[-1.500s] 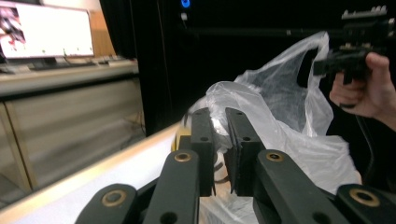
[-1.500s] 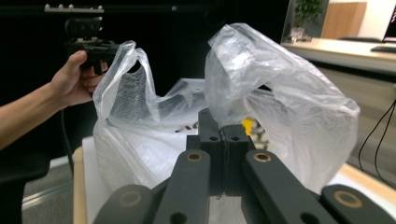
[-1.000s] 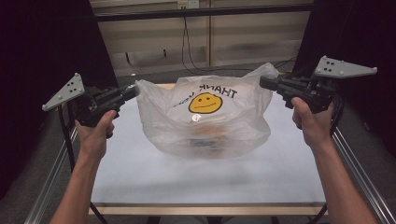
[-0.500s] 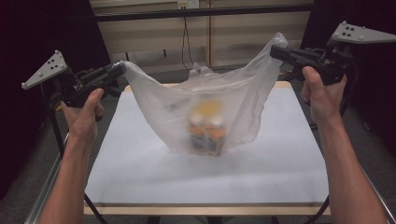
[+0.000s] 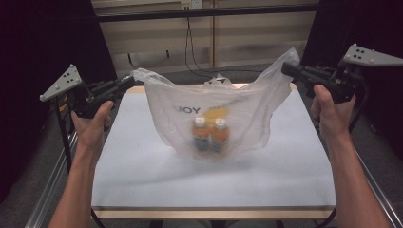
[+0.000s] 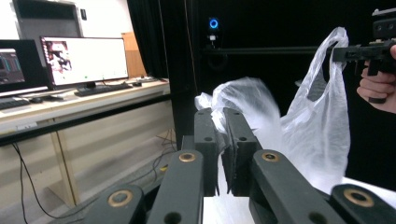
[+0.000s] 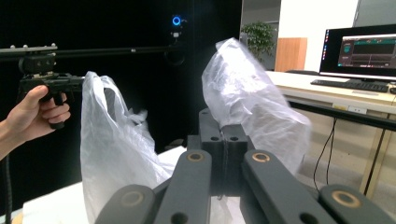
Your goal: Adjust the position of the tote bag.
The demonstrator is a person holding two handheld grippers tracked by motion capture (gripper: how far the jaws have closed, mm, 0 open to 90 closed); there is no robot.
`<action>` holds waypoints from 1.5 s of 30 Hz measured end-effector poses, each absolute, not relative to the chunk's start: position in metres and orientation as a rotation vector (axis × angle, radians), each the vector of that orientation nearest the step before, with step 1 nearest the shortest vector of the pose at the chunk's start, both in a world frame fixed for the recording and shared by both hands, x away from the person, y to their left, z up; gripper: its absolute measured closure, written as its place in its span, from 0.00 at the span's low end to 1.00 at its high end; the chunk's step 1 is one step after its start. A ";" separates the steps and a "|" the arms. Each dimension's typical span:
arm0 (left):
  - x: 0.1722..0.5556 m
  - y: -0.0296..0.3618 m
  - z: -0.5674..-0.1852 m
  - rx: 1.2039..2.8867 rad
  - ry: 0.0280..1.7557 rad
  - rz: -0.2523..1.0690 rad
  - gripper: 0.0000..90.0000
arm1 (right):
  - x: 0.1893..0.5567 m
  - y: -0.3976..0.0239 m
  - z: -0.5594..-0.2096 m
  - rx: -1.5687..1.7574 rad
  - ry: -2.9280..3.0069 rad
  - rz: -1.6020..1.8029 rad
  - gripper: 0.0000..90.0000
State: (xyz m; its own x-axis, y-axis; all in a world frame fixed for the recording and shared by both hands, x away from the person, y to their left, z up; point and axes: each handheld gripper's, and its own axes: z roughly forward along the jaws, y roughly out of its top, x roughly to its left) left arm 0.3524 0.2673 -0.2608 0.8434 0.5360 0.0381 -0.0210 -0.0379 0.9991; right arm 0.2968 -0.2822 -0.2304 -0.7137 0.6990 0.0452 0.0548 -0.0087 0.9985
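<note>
A translucent plastic bag (image 5: 223, 114) hangs stretched between my two grippers over the white table (image 5: 142, 180). Two orange-labelled bottles (image 5: 210, 135) with white caps stand side by side inside it. My left gripper (image 5: 129, 80) is shut on the bag's left handle; in the left gripper view its jaws (image 6: 223, 116) pinch bunched plastic. My right gripper (image 5: 286, 68) is shut on the right handle, and the film rises above its closed jaws (image 7: 223, 119). I cannot tell whether the bag's bottom touches the table.
A metal rail (image 5: 52, 199) runs along the table's left side and a black bar (image 5: 204, 12) crosses behind it. Desks with lit monitors (image 6: 84, 58) (image 7: 359, 49) stand beyond the dark curtains. Bare tabletop lies in front of the bag.
Both hands have spread apart and pulled the bag up from a slumped heap into a tall open shape. The smiley print has swung aside and the two bottles now show upright.
</note>
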 end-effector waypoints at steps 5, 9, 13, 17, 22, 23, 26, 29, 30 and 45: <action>0.343 0.264 -0.273 1.566 0.411 0.459 0.95 | 0.292 -0.284 -0.245 0.801 1.827 1.760 1.00; 0.339 0.268 -0.286 1.596 0.403 0.464 0.95 | 0.292 -0.285 -0.257 0.825 1.842 1.748 1.00; 0.339 0.270 -0.301 1.621 0.427 0.446 0.95 | 0.294 -0.286 -0.271 0.853 1.865 1.724 1.00; 0.340 0.270 -0.315 1.651 0.440 0.412 0.95 | 0.297 -0.283 -0.283 0.876 1.899 1.704 1.00; 0.336 0.264 -0.328 1.731 0.427 0.416 0.95 | 0.298 -0.278 -0.295 0.893 1.935 1.689 1.00; 0.336 0.263 -0.332 1.742 0.426 0.408 0.95 | 0.299 -0.277 -0.298 0.894 1.937 1.685 1.00; 0.339 0.266 -0.347 1.807 0.446 0.411 0.96 | 0.300 -0.276 -0.314 0.920 1.962 1.671 1.00; 0.342 0.269 -0.356 1.813 0.469 0.379 0.96 | 0.300 -0.279 -0.326 0.955 1.966 1.676 1.00; 0.343 0.269 -0.359 1.806 0.468 0.365 0.96 | 0.301 -0.280 -0.330 0.964 1.967 1.676 1.00; 0.357 0.265 -0.396 1.932 0.551 0.317 0.96 | 0.316 -0.275 -0.371 1.044 2.037 1.654 1.00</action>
